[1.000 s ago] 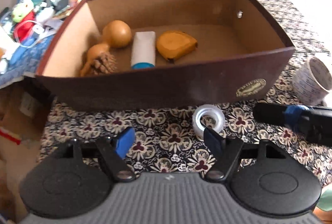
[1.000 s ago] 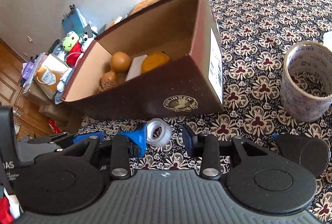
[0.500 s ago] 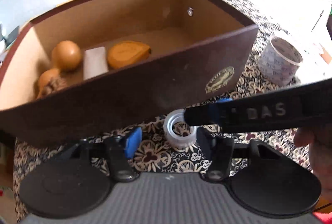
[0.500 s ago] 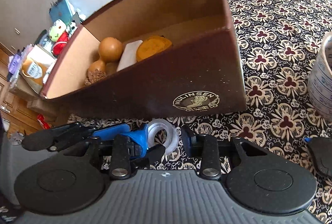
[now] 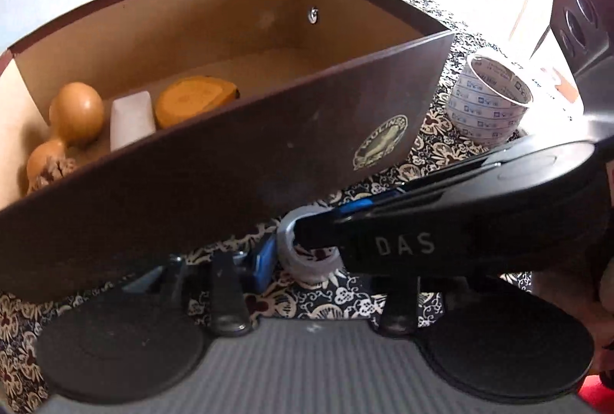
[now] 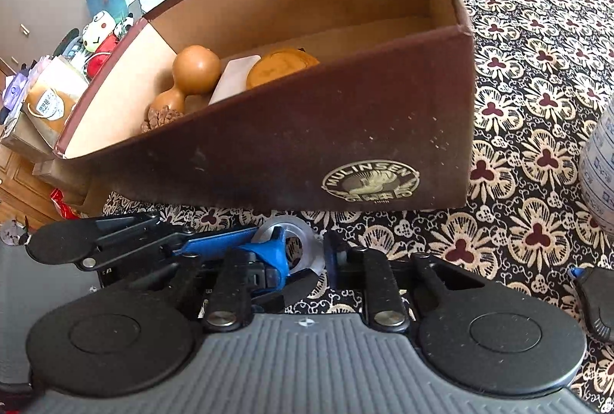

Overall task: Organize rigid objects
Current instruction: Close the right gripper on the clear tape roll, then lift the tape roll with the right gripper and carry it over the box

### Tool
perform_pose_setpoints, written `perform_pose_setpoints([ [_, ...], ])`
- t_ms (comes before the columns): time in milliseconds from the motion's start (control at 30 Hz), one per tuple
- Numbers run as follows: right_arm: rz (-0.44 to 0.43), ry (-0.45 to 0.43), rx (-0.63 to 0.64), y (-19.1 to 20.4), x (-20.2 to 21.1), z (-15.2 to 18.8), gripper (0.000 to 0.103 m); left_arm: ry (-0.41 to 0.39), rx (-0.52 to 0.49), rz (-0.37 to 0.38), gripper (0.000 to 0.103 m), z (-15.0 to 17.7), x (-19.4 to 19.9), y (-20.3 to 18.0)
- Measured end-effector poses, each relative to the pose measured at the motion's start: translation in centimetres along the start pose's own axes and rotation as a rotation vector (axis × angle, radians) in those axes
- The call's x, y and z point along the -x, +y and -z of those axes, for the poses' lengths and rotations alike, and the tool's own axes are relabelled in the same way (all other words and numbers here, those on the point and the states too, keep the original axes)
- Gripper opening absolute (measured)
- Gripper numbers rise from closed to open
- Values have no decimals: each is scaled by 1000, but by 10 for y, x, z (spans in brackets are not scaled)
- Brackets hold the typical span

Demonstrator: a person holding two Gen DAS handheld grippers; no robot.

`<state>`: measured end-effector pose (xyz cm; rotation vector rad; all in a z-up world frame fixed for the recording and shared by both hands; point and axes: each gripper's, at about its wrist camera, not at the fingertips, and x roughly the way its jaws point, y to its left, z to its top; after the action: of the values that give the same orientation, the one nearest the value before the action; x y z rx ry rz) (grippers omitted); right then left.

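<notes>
Standing on the patterned cloth [image 6: 537, 106]: a brown box [image 5: 230, 176], open at the top, with a round gold logo on its near wall. Packed into its left end, side by side: a wooden gourd [image 5: 76, 112], a white block [image 5: 130, 120] and an orange tape measure [image 5: 195, 99], with a pine cone [image 5: 57, 170] tucked in front of the gourd's smaller bulb. Bare cardboard floor across the rest of the box. To the right of the box, apart from it, a wide printed roll [image 5: 491, 106] set on end, hollow side up.

Just in front of the box's near wall, flat on the cloth: a small clear tape roll [image 5: 307, 266], caught between both tools.

Right gripper [image 6: 303, 252] reaching in from the right and clamped on the tape roll, one finger lying across its top rim, the other on its far side; hard to tell whether the near finger sits inside the hole.

Left gripper [image 5: 330, 264] straddling the same roll, jaws closing with the roll between them. Blue pad of its left finger [image 5: 264, 260] just beside the roll's left wall, touching or not impossible to say; right finger hidden behind the other tool.
</notes>
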<state>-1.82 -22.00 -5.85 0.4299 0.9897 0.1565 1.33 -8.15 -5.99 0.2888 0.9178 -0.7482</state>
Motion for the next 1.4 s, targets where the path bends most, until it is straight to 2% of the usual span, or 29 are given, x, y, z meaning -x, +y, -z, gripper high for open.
perform_pose_setpoints([
  [167,-7,-26,-6,-8,19,6,0,-5,-31,-10,44,0,6,-10],
  [300,5,-84,-16,-19,46,12,0,-20,-69,-10,43,-5,14,-26],
  [633,63,-247,-56,-55,117,19,0,-123,-185,42,42,-31,42,-94],
  [767,52,-325,-16,-57,135,9,0,-182,-206,47,41,-42,54,-116],
  [867,37,-385,42,-50,144,-6,0,-243,-211,23,40,-53,65,-125],
  [1033,-6,-426,128,-26,140,-40,0,-337,-188,-37,40,-73,86,-116],
  [1133,-31,-421,183,-11,124,-59,0,-368,-168,-77,40,-84,95,-98],
  [1233,-42,-355,210,1,96,-73,0,-376,-146,-115,40,-92,97,-74],
  [1300,-47,-281,209,10,71,-82,0,-355,-115,-123,40,-92,93,-53],
  [1400,-37,-178,233,24,38,-91,0,-279,-38,-109,40,-89,77,-16],
])
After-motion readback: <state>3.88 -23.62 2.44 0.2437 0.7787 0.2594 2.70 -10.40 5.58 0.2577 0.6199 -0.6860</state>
